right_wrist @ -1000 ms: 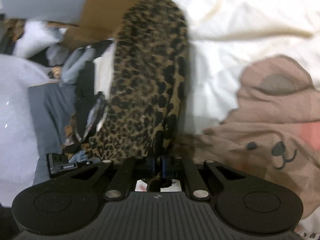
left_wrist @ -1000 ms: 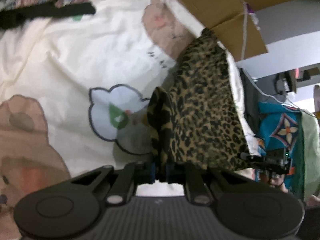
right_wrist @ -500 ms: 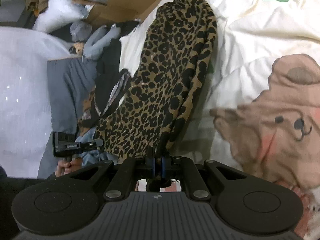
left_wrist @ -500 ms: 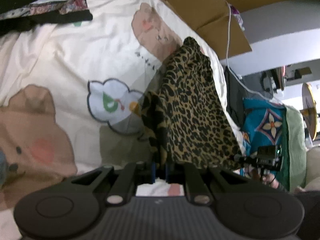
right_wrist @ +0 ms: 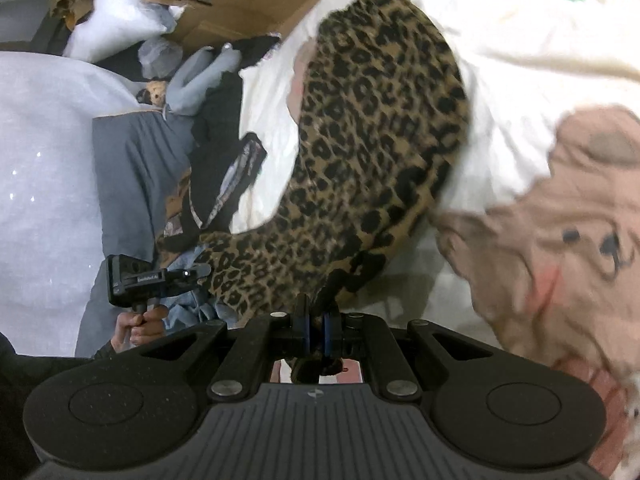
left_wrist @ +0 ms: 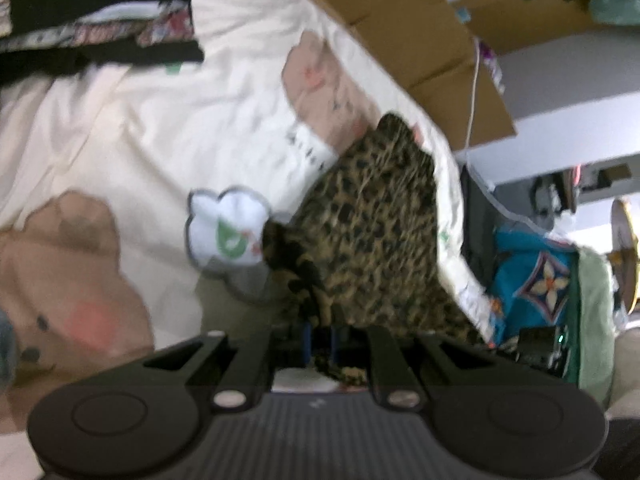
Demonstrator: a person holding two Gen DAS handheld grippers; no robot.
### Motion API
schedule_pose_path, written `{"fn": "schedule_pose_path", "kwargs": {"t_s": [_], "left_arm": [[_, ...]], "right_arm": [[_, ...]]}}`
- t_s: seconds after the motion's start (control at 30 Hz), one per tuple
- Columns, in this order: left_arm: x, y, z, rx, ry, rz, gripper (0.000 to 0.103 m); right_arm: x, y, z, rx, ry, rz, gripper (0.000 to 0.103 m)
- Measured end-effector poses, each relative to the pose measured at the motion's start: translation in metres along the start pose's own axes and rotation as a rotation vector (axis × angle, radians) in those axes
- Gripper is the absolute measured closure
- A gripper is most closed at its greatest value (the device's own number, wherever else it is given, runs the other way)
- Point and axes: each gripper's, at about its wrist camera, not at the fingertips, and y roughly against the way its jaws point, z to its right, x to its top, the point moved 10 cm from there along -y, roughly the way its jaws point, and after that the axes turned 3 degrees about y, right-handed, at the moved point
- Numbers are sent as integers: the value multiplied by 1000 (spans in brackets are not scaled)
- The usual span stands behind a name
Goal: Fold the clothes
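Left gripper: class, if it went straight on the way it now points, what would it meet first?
The leopard-print garment that the left gripper already pinches fills its path; beyond that, probably the cartoon-print bedsheet, though depth is unclear.

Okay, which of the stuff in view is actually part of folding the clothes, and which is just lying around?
Part of the job:
- leopard-print garment, pinched by both grippers
- left gripper
- right gripper
- cartoon-print bedsheet it is lifted over

Just lying about:
- cardboard box
- black clothing pile
- blue patterned cloth
- white pillow
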Motion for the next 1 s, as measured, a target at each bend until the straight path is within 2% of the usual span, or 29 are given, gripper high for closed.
{"fn": "schedule_pose_path", "kwargs": {"t_s": [0.23, 0.6, 0.83, 1.0], "left_arm": [[20, 0, 4, -36, 58, 84, 94], [63, -9, 44, -97, 20, 198, 94], [92, -28, 38, -66, 71, 261, 94], [109, -49, 35, -29, 80, 287, 94]], "right_arm": [[35, 14, 5, 17, -67, 157, 98], [71, 25, 3, 23, -67, 265, 98], [94, 17, 23, 10, -99, 322, 98], [109, 6, 38, -22, -124, 329, 98]]}}
